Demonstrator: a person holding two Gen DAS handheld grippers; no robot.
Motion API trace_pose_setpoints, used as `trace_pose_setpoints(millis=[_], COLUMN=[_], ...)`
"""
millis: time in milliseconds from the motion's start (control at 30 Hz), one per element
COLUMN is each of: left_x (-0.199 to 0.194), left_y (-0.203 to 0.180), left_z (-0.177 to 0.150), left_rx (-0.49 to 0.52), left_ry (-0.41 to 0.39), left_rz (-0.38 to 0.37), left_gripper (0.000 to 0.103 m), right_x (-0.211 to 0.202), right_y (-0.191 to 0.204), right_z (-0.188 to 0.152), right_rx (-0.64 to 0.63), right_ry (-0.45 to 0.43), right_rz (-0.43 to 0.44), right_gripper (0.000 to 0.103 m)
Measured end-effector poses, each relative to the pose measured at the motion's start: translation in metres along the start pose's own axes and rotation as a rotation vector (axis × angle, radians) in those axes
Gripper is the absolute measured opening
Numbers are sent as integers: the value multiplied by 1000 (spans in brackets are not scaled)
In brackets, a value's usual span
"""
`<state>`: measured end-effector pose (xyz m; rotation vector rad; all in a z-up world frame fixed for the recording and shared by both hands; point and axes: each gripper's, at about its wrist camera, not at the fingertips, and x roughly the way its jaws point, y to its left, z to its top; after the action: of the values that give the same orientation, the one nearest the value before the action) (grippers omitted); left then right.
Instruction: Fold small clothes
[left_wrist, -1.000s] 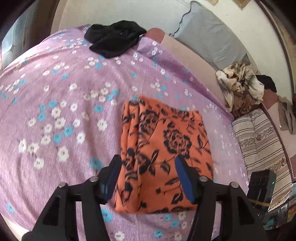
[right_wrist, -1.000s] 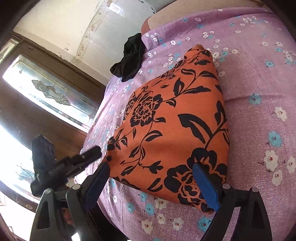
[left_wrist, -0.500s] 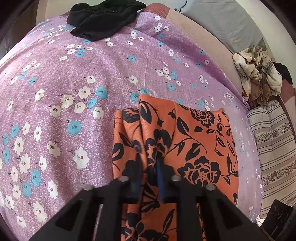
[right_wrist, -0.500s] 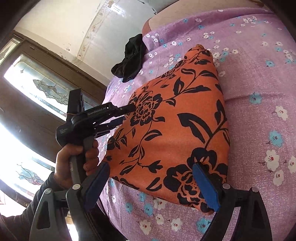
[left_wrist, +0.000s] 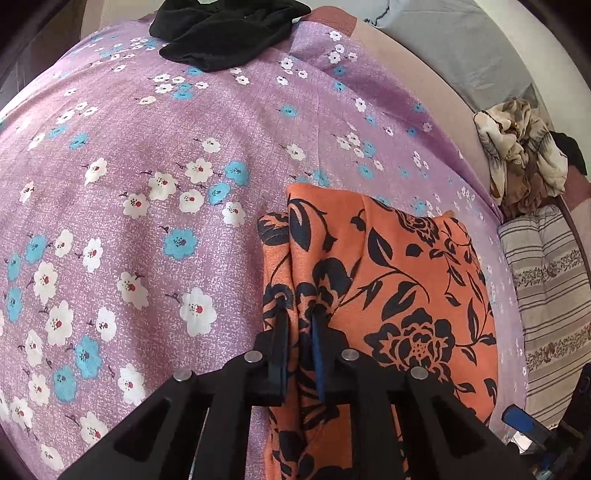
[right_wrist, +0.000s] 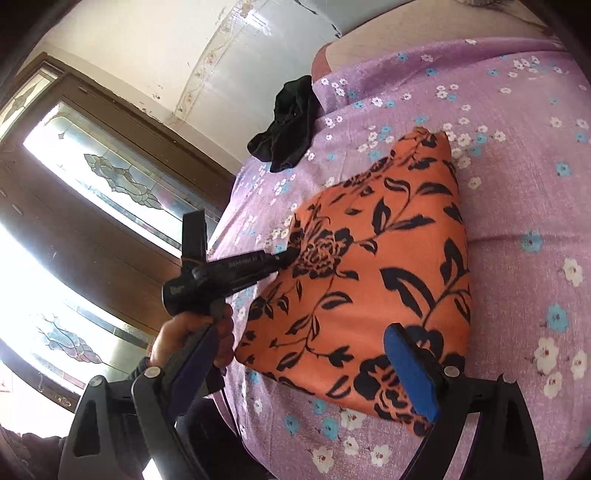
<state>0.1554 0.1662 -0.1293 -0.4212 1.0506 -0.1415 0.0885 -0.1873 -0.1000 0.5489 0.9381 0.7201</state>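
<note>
Left wrist view: the left gripper (left_wrist: 299, 325) pinched a ridge of the folded orange cloth (left_wrist: 399, 295), which lay on the purple sheet (left_wrist: 147, 221). The right gripper (right_wrist: 306, 373) hovered at the cloth's near edge, jaws spread wide. Farther back lay a black garment (left_wrist: 221, 33).

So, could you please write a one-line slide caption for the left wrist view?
Left gripper shut on the folded orange floral cloth's edge, on a purple flowered bedsheet.
</note>
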Motion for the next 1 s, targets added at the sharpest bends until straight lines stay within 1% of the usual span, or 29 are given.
trace_pose_setpoints(millis=[33,67,100,133,167,233,267,333,400,433,467,500,533,600,633,767,800,867,900,967,1000], left_x=[-1,-3,-9,-19,-30,-58,-71,-88,-84,-74,-60,-49,-47,-54,-59,-77,-76,-63,-55,-52,-56], left_y=[1,2,1,0,-4,-15,-23,-41,-55,-56,-52,-48,-47,-51,-53,-60,-61,-59,-56,-57,-60], left_z=[1,1,2,1,-1,-9,-16,-36,-57,-67,-76,-82,-86,-87,-85,-83,-85,-87,-88,-88,-88], left_rx=[-14,-23,-29,-33,-26,4,22,75,128,147,151,153,169,182,170,181,190,200,197,212,205], left_ry=[2,1,-10,-31,-56,-117,-143,-169,-152,-120,-82,-68,-97,-112,-119,-164,-163,-109,-84,-85,-90], left_rz=[0,16,39,47,50,55,39,21,34,62,107,145,158,167,154,150,144,183,204,231,229], left_gripper=[17,28,38,39,38,36,36,36,36,36,36,36,36,36,36,36,36,36,36,36,36], right_x=[4,12,24,36,45,49,48,48,48,47,47,46,44,37,32,4,-3,-17,-23,-36,-41], right_y=[-2,-8,-16,-26,-32,-35,-34,-33,-34,-34,-34,-33,-33,-33,-31,-32,-34,-42,-46,-54,-59], right_z=[6,9,10,9,5,-1,-2,-4,-5,-5,-6,-6,-7,-11,-15,-38,-44,-55,-59,-61,-60], right_rx=[13,40,80,122,149,148,140,144,145,145,145,145,146,149,146,142,152,186,202,219,231], right_ry=[-3,13,55,99,122,121,112,109,106,105,107,110,113,124,126,113,109,102,94,67,53], right_rz=[7,20,31,34,25,30,29,31,36,38,38,38,40,53,55,68,73,84,75,64,48], right_gripper=[93,93,93,93,93,93,94,94,94,94,94,94,94,94,94,94,94,94,94,94,94])
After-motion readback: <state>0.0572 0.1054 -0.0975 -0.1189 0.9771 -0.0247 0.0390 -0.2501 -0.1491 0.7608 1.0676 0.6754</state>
